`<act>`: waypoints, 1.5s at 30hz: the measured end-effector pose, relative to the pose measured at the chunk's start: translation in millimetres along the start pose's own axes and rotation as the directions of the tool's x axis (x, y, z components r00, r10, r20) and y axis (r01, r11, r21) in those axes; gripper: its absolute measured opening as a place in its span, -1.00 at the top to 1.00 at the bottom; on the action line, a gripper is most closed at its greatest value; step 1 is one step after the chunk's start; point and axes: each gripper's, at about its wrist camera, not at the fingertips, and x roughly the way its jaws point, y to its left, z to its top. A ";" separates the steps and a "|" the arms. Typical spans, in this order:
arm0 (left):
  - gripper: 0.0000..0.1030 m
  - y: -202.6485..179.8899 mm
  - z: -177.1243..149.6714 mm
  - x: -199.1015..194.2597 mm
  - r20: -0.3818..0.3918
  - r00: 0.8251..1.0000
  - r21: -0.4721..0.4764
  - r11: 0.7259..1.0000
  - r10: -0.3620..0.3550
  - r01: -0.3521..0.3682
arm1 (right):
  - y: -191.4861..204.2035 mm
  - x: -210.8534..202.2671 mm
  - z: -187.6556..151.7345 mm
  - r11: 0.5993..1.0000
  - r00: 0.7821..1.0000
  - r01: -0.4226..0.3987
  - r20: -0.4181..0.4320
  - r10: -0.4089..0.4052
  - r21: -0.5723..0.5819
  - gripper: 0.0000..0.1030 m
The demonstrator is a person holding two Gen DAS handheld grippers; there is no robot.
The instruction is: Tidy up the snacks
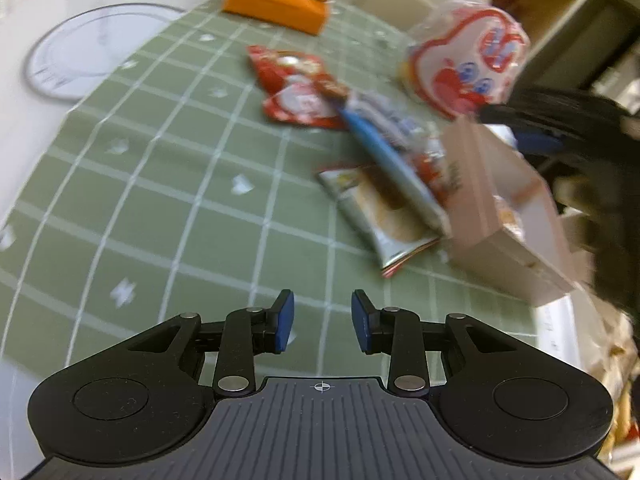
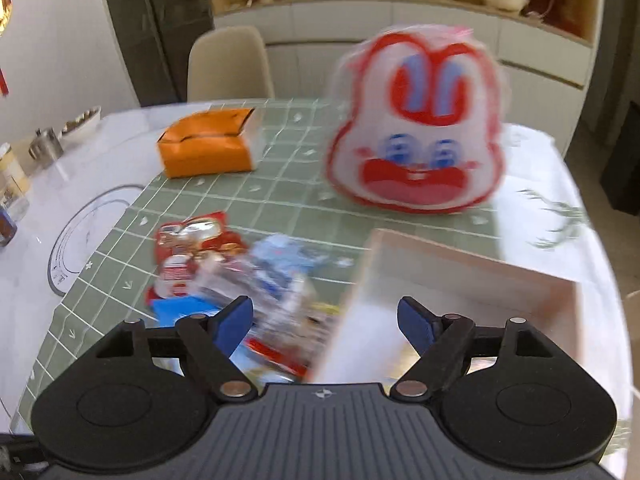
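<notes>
A heap of snack packets lies on the green grid mat (image 1: 160, 200): red packets (image 1: 296, 84), a blue-edged packet (image 1: 384, 148) and a silver one (image 1: 380, 216). Right of them stands a pale open box (image 1: 508, 216). Behind it is a big bag printed with a rabbit face (image 1: 468, 60). My left gripper (image 1: 322, 296) is open over bare mat, short of the heap. My right gripper (image 2: 325, 304) is open and holds nothing, hovering above the box's (image 2: 460, 280) left wall and the blurred packets (image 2: 276, 272). The red packets (image 2: 188, 248) and the rabbit bag (image 2: 416, 140) lie beyond it.
An orange tissue box (image 2: 208, 144) sits at the mat's far side. A round outline (image 1: 80, 52) marks the white tabletop left of the mat. Metal cups and jars (image 2: 44, 144) stand at the table's left edge, with a beige chair (image 2: 228, 64) behind. A dark blurred shape (image 1: 560, 120) hangs over the box.
</notes>
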 end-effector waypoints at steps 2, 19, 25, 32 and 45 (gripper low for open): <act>0.31 3.2 3.9 1.7 -0.010 0.999 0.013 0.999 -0.038 0.038 | 21.5 27.0 10.9 0.996 0.997 0.060 -0.047 -0.063 -0.058 -0.21; 0.32 44.2 29.4 5.0 0.015 0.990 -0.076 0.987 -0.139 0.140 | 63.4 42.1 -32.5 0.986 0.957 -0.126 -0.250 0.150 0.111 0.68; 0.32 38.0 32.7 1.7 0.028 0.991 -0.065 0.989 -0.129 0.131 | 85.2 7.2 -67.3 0.987 0.974 -0.162 -0.161 0.159 -0.006 0.65; 0.32 31.9 32.4 -7.9 0.056 0.994 -0.053 0.993 -0.098 0.101 | 76.3 -12.4 -97.0 0.994 0.995 -0.045 -0.091 0.036 -0.097 -0.07; 0.32 48.4 25.0 -8.8 0.019 1.000 -0.088 0.996 0.009 -0.007 | 89.5 -17.3 -110.0 0.977 0.975 -0.214 -0.063 0.213 -0.015 -0.34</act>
